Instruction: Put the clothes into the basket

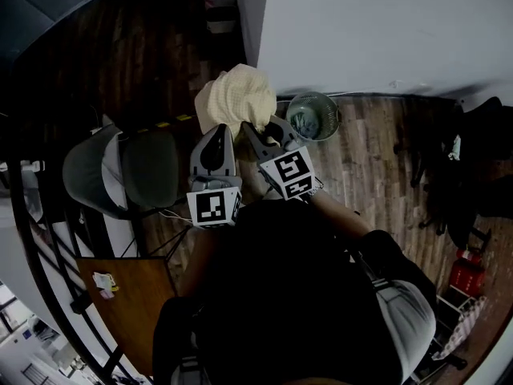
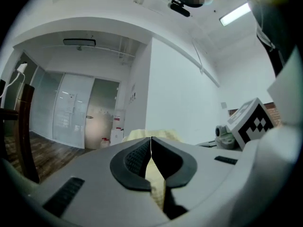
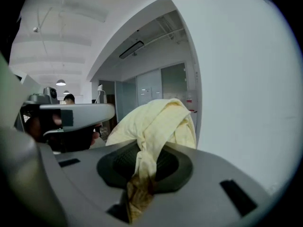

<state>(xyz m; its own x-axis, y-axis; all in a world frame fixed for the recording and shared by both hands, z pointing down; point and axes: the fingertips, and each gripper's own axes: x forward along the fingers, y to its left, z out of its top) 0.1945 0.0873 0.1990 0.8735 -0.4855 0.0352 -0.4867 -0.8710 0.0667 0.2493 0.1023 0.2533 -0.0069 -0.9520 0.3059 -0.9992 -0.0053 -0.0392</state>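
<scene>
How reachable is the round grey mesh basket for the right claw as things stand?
Probably yes: the mesh basket stands on open wooden floor close past the right claw, nothing between them. That claw is shut on a pale yellow cloth, as is the left claw.

Head cam: steeply down on left gripper (image 1: 222,131) & right gripper (image 1: 252,129); gripper cams: along own jaws, close; all share cloth (image 1: 235,96)

No text is legible; the small wall signs (image 2: 132,97) beside the glass doors are too blurred.
</scene>
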